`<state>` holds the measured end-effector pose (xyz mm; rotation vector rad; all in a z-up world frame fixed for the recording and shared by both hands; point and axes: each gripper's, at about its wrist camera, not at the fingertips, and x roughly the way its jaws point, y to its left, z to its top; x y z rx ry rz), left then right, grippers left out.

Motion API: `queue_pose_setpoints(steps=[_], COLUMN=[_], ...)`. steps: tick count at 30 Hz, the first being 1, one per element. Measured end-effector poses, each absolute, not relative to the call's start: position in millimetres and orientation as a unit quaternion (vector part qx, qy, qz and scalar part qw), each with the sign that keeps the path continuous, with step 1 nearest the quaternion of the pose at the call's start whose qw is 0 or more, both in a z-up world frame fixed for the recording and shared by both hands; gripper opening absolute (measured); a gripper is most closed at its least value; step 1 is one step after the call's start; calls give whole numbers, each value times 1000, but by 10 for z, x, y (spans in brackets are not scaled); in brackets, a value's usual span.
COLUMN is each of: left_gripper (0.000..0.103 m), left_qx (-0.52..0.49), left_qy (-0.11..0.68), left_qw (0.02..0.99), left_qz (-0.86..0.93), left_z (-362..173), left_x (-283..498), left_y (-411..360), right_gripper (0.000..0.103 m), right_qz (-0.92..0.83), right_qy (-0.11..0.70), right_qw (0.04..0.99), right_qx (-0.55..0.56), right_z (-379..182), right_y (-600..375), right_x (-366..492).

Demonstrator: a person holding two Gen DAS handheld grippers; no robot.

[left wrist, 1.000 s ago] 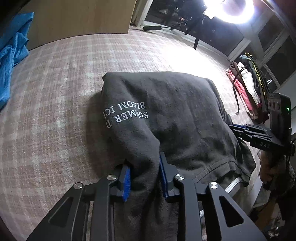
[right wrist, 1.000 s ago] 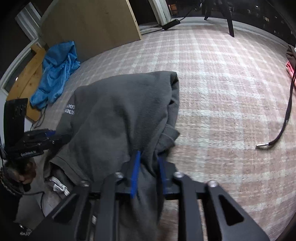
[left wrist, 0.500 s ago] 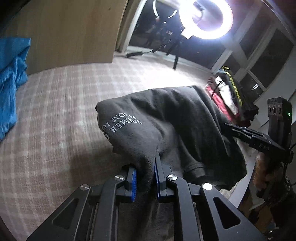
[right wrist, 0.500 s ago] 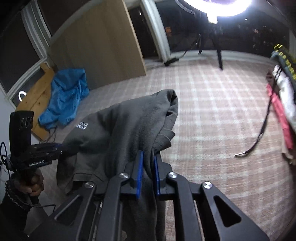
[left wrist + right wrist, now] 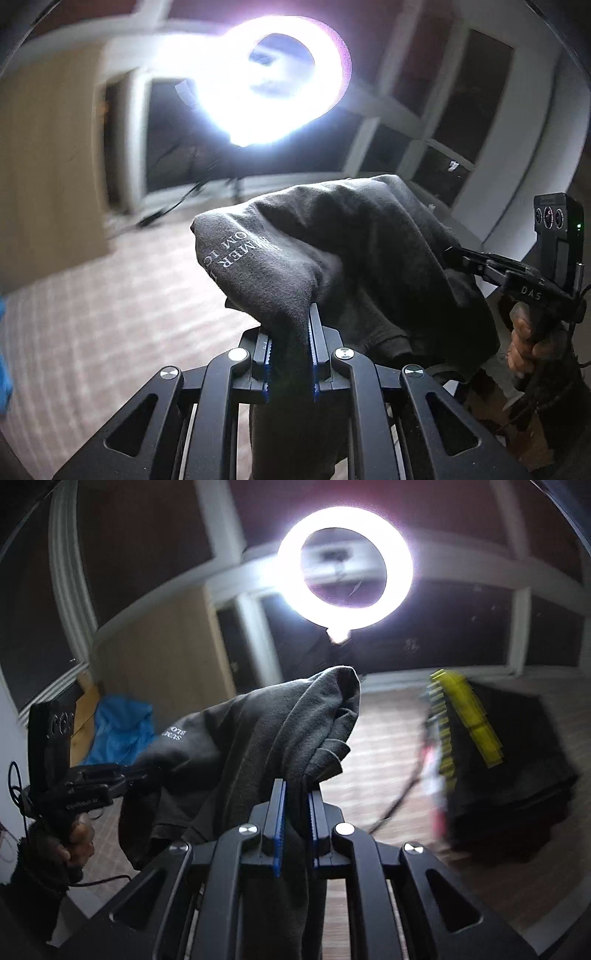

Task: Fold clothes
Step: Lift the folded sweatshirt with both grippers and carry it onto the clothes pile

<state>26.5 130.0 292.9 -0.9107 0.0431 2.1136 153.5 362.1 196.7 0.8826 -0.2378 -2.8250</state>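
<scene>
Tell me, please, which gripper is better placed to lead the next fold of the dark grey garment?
Neither clearly: the left gripper and right gripper are both shut on the dark grey garment with white lettering, lifted off the checked carpet. Probably they should work together.

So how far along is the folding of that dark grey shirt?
Early. Done: both hand-held grippers, left and right, are clamped on the dark grey shirt. In hand: it hangs bunched between them, off the carpet. Left: laying it flat and every fold.
</scene>
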Motion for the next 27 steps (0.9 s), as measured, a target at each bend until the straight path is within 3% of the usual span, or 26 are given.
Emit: queue_pose_setpoints(steps=[7, 14, 23, 27], left_gripper=[13, 13, 14, 25], left_qx=[-333, -343, -404, -439], left_qy=[26, 36, 69, 74], left_qw=[444, 449, 408, 383], left_qz=[832, 824, 816, 810], left_z=[3247, 3189, 2612, 2423], left_x=[141, -156, -487, -563], left_y=[2798, 4043, 4599, 4601], right_gripper=[10, 10, 10, 11], right_qz=[-956, -951, -934, -913], right_qy=[-76, -72, -80, -43], right_qw=[52, 20, 21, 3], right_qx=[277, 299, 348, 405], right_z=[2211, 2110, 1531, 1129], right_y=[4992, 6134, 6886, 6971], right_x=[1443, 965, 370, 186])
